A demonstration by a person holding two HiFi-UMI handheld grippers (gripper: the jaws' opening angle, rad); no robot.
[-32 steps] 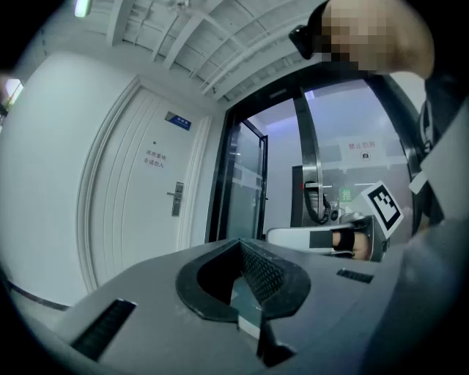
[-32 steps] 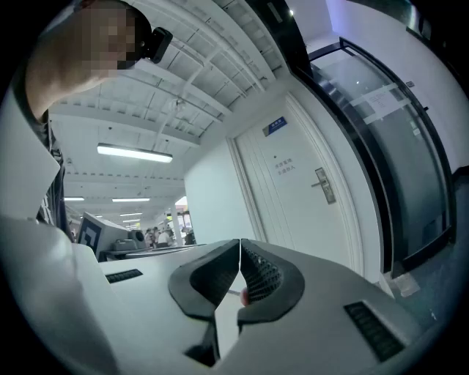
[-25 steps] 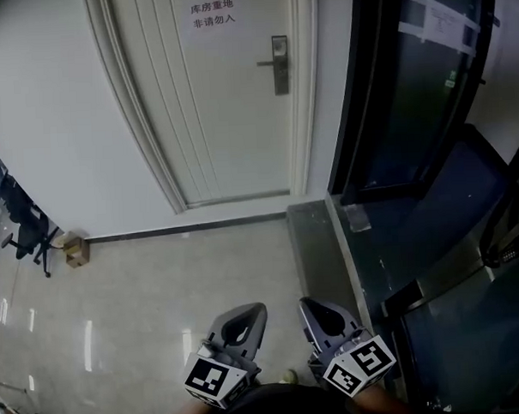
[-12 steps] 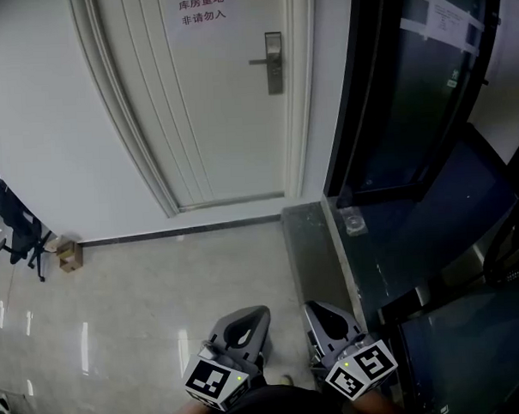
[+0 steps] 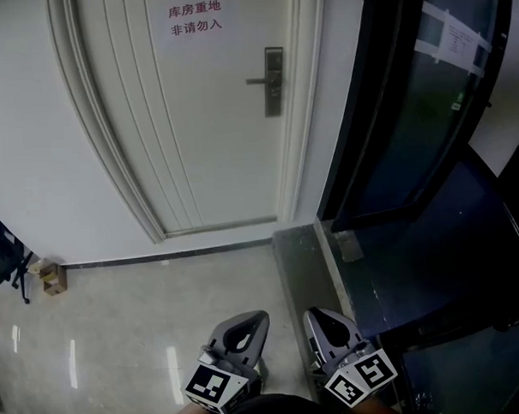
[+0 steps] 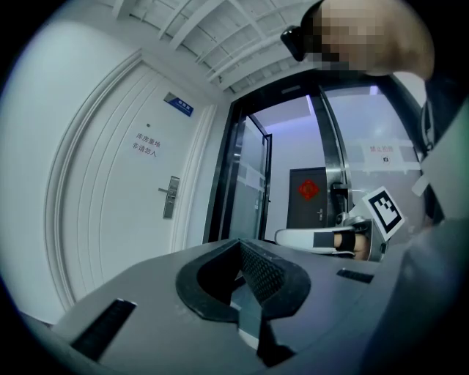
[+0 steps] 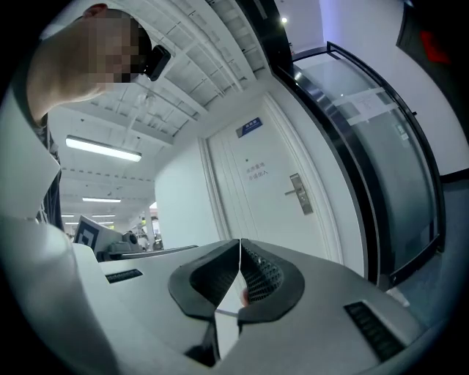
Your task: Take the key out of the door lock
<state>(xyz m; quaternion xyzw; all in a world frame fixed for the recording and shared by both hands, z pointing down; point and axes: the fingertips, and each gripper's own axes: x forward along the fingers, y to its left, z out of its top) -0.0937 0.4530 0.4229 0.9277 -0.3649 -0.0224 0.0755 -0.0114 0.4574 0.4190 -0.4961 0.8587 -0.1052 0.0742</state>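
A white door (image 5: 204, 127) stands ahead with a metal lock plate and lever handle (image 5: 272, 80) on its right side. No key shows at this distance. The lock plate (image 6: 171, 198) also appears far ahead in the left gripper view, and the same lock plate (image 7: 299, 194) in the right gripper view. My left gripper (image 5: 247, 319) and right gripper (image 5: 321, 317) are held low, side by side, far from the door. The jaws of each are shut together with nothing between them.
A paper sign (image 5: 195, 18) hangs on the door. A dark-framed curved glass wall (image 5: 410, 109) and dark flooring (image 5: 434, 263) lie to the right. A small cardboard box (image 5: 50, 276) and an office chair (image 5: 2, 256) sit at the left on the shiny tile floor (image 5: 119, 337).
The door and its lock have come nearer and sit lower in the head view. Both grippers stay shut in the same low spot.
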